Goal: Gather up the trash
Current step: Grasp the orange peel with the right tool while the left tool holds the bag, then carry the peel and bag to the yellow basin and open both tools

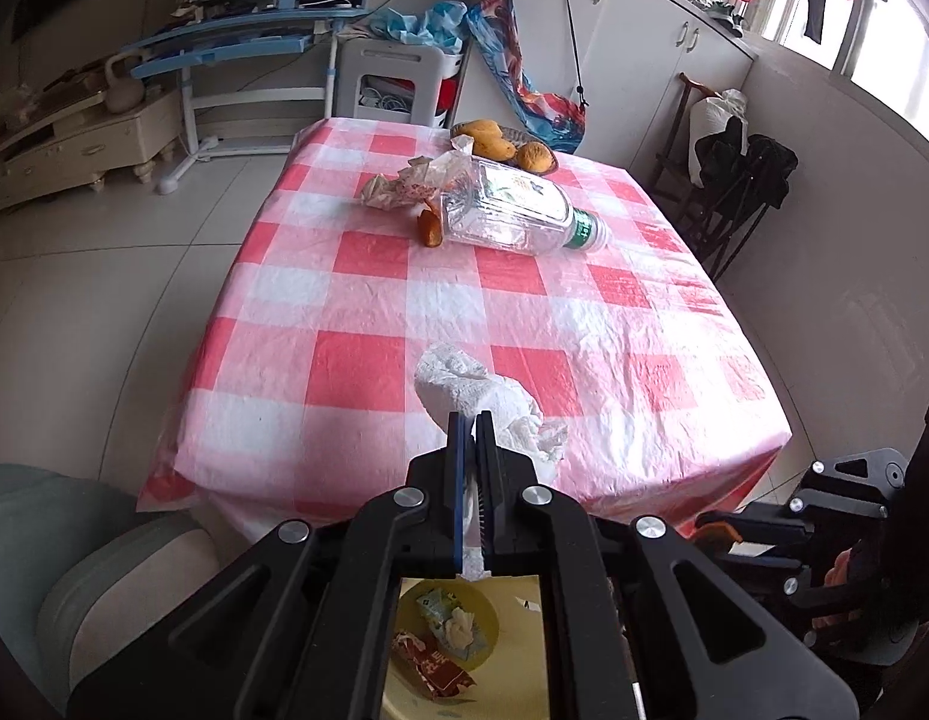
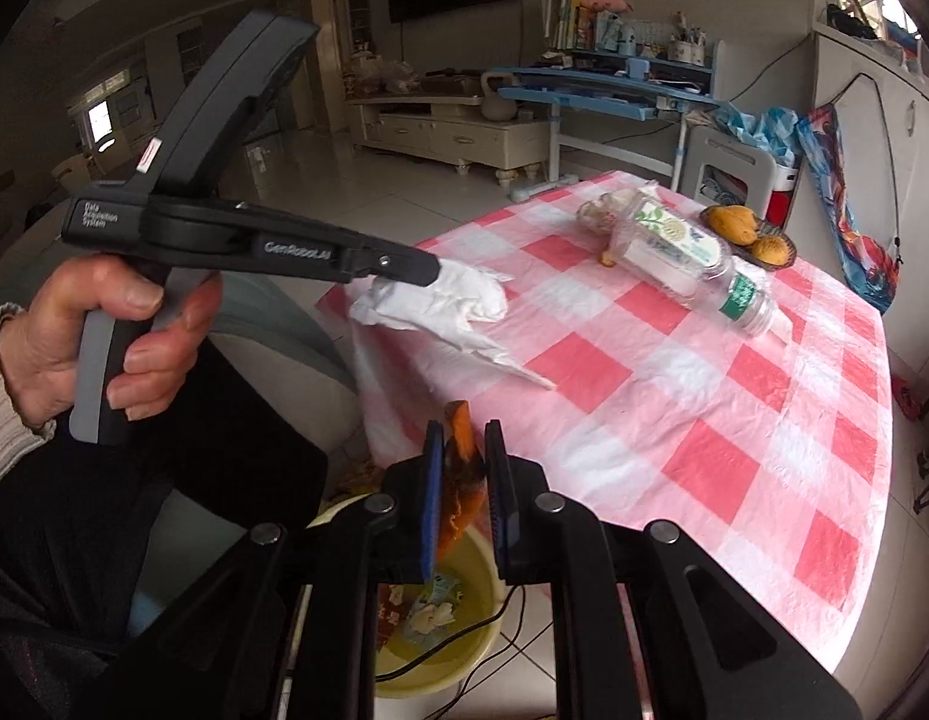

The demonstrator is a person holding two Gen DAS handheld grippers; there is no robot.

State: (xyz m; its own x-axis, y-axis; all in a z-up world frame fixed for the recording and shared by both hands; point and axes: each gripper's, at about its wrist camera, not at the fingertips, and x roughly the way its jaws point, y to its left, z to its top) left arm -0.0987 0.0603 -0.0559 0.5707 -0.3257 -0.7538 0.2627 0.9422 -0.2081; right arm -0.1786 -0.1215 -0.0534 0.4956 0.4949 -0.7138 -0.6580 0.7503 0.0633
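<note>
Two grippers marked "GenRobot.AI": left fingers (image 2: 428, 276) clamp tissue (image 2: 458, 306), right fingers (image 2: 431, 462) pinch orange peel (image 2: 461, 468).

Landmark: the clear plastic bottle (image 1: 521, 210), lying on its side on the checked surface (image 1: 356, 372), green-banded neck toward the right edge, empty, label facing up.

Crumpled wrappers (image 1: 404, 183): touching the bottle's base, on its far-left side.

Orange peel piece (image 1: 429, 228): just beside the bottle's base, standing on edge.

White tissue (image 1: 482, 402): well nearer than the bottle, crumpled, raised at the near edge.

Orange peel (image 2: 461, 468): beyond the near edge, above a yellow bin (image 2: 440, 654) holding wrappers.
</note>
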